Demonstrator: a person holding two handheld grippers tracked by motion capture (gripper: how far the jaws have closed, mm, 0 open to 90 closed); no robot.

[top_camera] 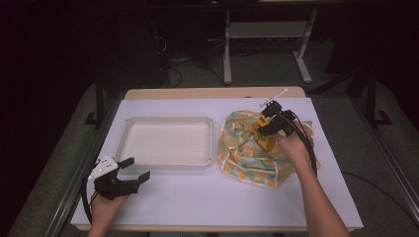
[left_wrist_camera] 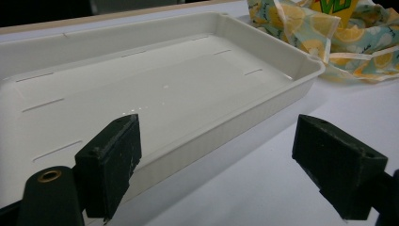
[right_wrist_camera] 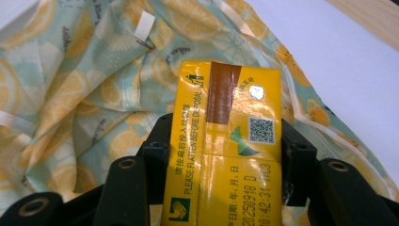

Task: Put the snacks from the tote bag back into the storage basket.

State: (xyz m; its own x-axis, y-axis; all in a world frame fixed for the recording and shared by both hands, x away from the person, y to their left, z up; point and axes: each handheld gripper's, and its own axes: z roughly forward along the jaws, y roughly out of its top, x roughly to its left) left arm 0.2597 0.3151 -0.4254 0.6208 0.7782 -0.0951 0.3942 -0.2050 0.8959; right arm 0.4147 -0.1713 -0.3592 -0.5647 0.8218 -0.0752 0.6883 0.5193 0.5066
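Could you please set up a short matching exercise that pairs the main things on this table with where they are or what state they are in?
Things:
1. white tray
2. yellow carton
3. lemon-print cloth bag
4. left gripper

Places or states:
A. clamped between the right gripper's jaws
B. open, holding nothing
C. crumpled on the table's right side
D. empty, left of the bag

Pairs: 1-D, 2-A, 3-C, 4-B

Glossy carton [right_wrist_camera: 226,141], soft cloth bag [right_wrist_camera: 94,89], smooth plastic tray [left_wrist_camera: 155,89]
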